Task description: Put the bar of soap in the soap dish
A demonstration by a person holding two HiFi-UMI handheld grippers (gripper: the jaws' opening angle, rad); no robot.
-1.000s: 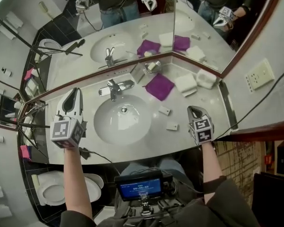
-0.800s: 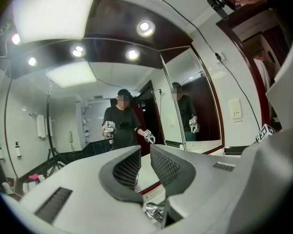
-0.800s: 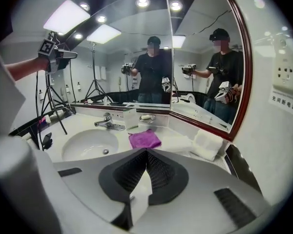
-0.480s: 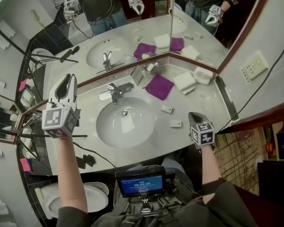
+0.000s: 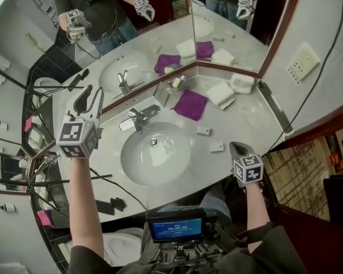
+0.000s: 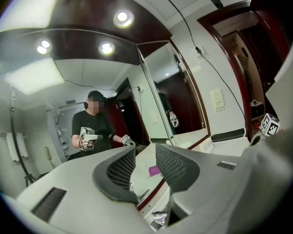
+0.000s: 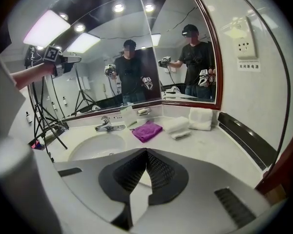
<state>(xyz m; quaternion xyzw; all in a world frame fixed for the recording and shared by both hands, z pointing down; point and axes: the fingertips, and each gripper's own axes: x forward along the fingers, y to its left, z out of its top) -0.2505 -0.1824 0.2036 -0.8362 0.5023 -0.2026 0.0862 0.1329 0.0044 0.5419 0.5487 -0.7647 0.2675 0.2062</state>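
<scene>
Bathroom walls close round a corner vanity, with two mirrors [image 5: 131, 39] [image 5: 228, 21] meeting at the back corner. One pale marble table [image 5: 257, 124] runs beneath them, and one oval basin [image 5: 160, 158] is sunk into it.

Directions are taken from the basin, in the head view. Two hand-held grippers are in the picture. The left hand-held gripper [image 5: 91, 93] is up in the air at 10 o'clock, over the table's left end. Its jaws stand apart and have just been opening, and its own view shows nothing between them, only mirror and table beyond. The right hand-held gripper [image 5: 237, 147] is at 3 o'clock by the table's front edge, with its jaws together and nothing in them.

Two folded white towels [image 5: 222, 94] [image 5: 242, 83] lie side by side out toward 2 o'clock, near the right-hand mirror. One purple cloth [image 5: 191, 104] lies flat at 1 o'clock. One chrome faucet [image 5: 138, 117] stands at 11 o'clock on the basin's rim. One soap dish [image 5: 176, 84] sits just past 12 o'clock, in the corner under the mirrors. It holds something pale that is too small to identify.

Two small white bars of soap, as far as they can be told, lie on the bare table. One [image 5: 203, 131] is at 2 o'clock and the other [image 5: 216, 147] at 3 o'clock. The second lies near the right hand-held gripper but apart from it. Both are well apart from the soap dish.
</scene>
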